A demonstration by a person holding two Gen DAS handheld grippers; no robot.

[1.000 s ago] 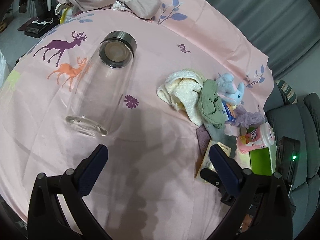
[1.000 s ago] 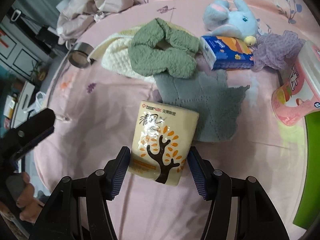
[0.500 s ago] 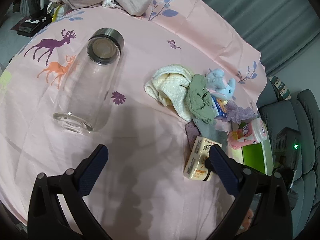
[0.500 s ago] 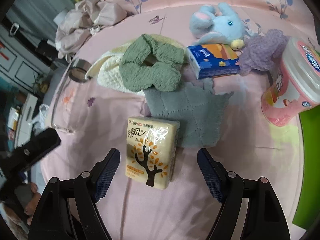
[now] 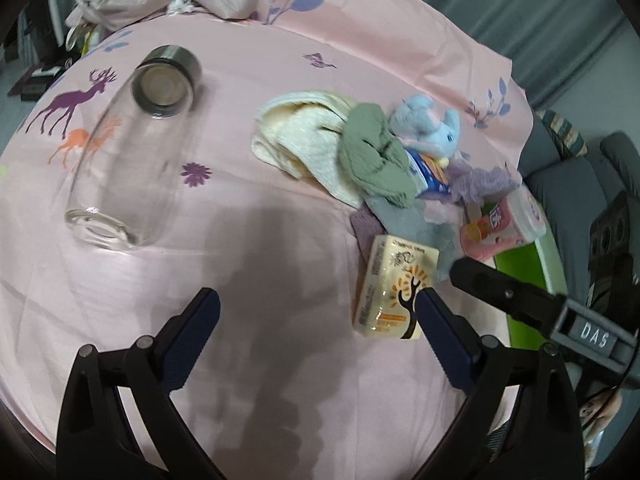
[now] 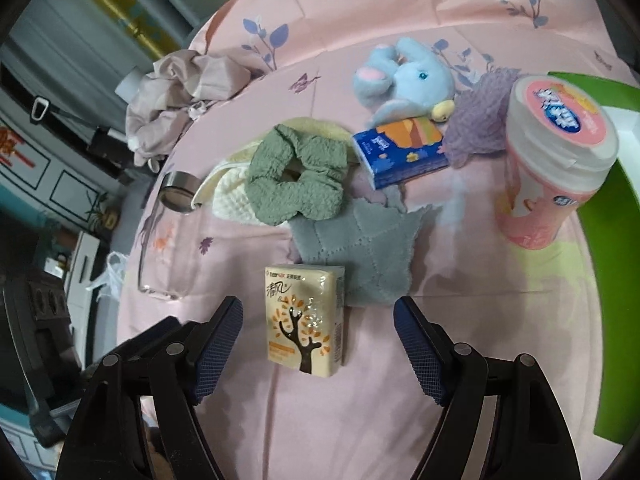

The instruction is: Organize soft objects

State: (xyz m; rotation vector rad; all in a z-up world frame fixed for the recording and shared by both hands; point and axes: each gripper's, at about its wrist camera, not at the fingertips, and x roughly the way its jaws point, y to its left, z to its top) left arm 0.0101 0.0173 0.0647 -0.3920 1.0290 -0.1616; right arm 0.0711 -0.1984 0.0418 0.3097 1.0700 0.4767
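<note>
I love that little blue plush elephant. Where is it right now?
The plush elephant lies at the far side of the pile, just behind the blue tissue pack, beside the purple cloth.

Smooth matt pink cloth for the sheet [image 6: 400,420], printed with deer and leaves; clear glossy glass for the bottle [image 5: 120,168], brushed metal on its cap [image 5: 166,80]. Shiny plastic film round the cream tissue pack [image 6: 304,320] and the blue pack [image 6: 400,152]. Fuzzy plush on the elephant [image 6: 408,80], crinkled green cloth on the scrunchie [image 6: 298,176], quilted grey cloth [image 6: 360,252], waffled cream towel [image 5: 304,148], glossy pink plastic tub [image 6: 552,168]; textured blue pads [image 6: 218,348] on matt black fingers
</note>
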